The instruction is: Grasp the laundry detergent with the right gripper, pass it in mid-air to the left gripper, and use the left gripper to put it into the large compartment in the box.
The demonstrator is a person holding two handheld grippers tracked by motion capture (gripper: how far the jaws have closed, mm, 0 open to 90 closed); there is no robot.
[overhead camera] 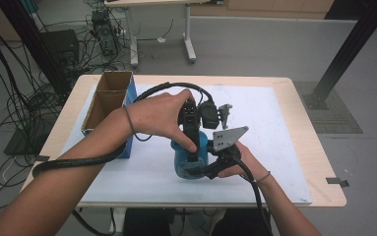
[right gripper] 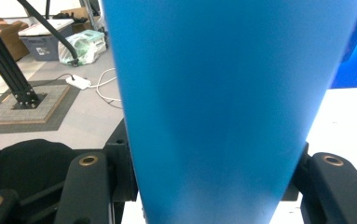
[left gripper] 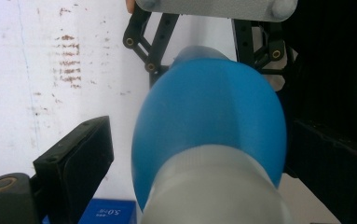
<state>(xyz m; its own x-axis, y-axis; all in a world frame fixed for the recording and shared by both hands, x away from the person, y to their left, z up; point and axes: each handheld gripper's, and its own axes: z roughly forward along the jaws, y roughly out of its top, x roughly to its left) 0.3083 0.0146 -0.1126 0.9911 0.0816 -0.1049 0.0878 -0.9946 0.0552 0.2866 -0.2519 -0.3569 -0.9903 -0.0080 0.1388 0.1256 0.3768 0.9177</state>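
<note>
Standing between both claws, blue bottle [overhead camera: 190, 160] is clenched by right claw [overhead camera: 210, 169]

Blue bottle [overhead camera: 188, 162] with translucent white cap [left gripper: 213, 186]; black tongs [overhead camera: 205, 169]; white mat [overhead camera: 274, 147]; brown-and-blue box [overhead camera: 108, 105].

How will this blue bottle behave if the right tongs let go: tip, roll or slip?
The blue bottle looks smooth and rounded, so probably slippery and apt to roll if laid down. The right tongs clamp its body, which keeps its shape, suggesting stiff plastic. It seems tall for its base, so likely tippy.
</note>
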